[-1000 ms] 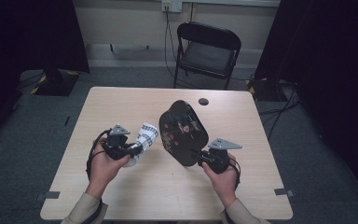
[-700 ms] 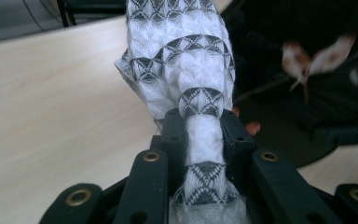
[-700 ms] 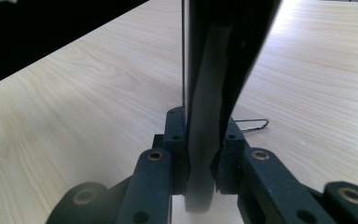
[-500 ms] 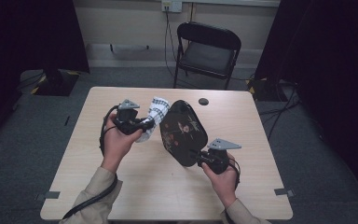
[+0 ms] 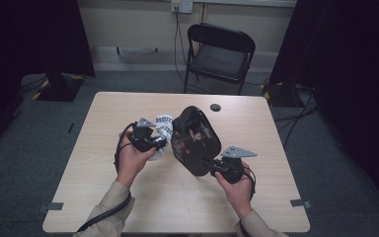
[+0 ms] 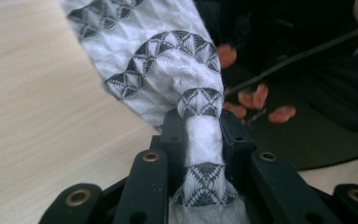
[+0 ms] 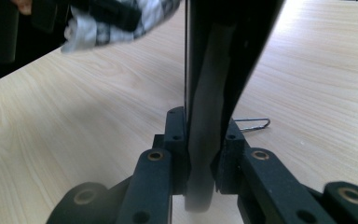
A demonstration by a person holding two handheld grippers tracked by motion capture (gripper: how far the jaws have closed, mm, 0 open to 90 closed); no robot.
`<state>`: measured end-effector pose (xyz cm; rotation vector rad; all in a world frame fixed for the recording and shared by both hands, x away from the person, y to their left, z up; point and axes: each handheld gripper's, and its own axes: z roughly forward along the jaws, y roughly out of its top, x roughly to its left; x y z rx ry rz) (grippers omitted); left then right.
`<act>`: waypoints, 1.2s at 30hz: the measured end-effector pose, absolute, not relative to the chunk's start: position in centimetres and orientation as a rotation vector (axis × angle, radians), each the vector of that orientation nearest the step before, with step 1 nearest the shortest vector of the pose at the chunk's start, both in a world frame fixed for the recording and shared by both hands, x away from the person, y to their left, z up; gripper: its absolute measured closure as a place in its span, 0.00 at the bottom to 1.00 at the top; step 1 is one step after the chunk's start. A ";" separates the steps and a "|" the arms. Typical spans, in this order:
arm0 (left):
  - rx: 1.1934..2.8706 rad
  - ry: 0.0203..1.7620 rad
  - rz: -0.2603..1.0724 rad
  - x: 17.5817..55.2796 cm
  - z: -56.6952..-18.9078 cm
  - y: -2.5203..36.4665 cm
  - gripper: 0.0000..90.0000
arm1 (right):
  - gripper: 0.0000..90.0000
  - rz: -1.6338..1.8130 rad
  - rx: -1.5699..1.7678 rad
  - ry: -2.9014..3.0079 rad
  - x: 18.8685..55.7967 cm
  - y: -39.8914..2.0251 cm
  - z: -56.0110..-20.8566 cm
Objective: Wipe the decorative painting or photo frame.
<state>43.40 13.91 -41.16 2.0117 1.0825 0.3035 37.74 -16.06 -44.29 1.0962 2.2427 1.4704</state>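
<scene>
We are holding a black tray (image 5: 195, 139) by its near rim with the right gripper (image 5: 216, 168), tilting it up on edge above the middle of the light wooden table (image 5: 128, 207). In the right gripper view the jaws are closing tight on the tray's rim (image 7: 205, 140), one pad on each face, and the tray is rising straight up from between them. The tray's face is carrying a pattern of small orange-pink flowers (image 6: 261, 95) on thin stems, which we are seeing in the left gripper view as well as from above. With the left gripper (image 5: 162, 143) we are clamping a bunched white cloth (image 5: 164, 129) printed with bands of dark triangles; in the left gripper view the jaws are pinching a narrow twist of that cloth (image 6: 203, 140), and the rest is fanning out ahead of them toward the tray. From above, the cloth is lying just beside the tray's left edge, touching it or very nearly so; we cannot tell which. The left hand (image 5: 131, 158) is sitting left of centre over the table, the right hand (image 5: 237, 185) nearer the front edge on the right. A small dark round disc (image 5: 215, 107) is resting on the table beyond the tray, near the far edge. A bent wire clip (image 7: 254, 124) is lying on the tabletop just behind the tray in the right gripper view. A black folding chair (image 5: 220, 54) is standing on the grey carpet beyond the table.
</scene>
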 end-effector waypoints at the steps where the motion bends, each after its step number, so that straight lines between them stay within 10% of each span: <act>1: 2.015 1.089 0.292 43.2 -41.7 13.8 0.83 | 0.87 1.471 1.095 2.243 37.8 -16.1 -44.3; 18: 2.157 1.099 0.230 40.7 -47.9 14.6 0.80 | 0.87 1.479 1.099 2.238 37.8 -16.2 -44.4; 36: 2.065 1.180 0.325 39.7 -46.4 18.8 0.44 | 0.87 1.478 1.107 2.229 37.9 -16.3 -44.4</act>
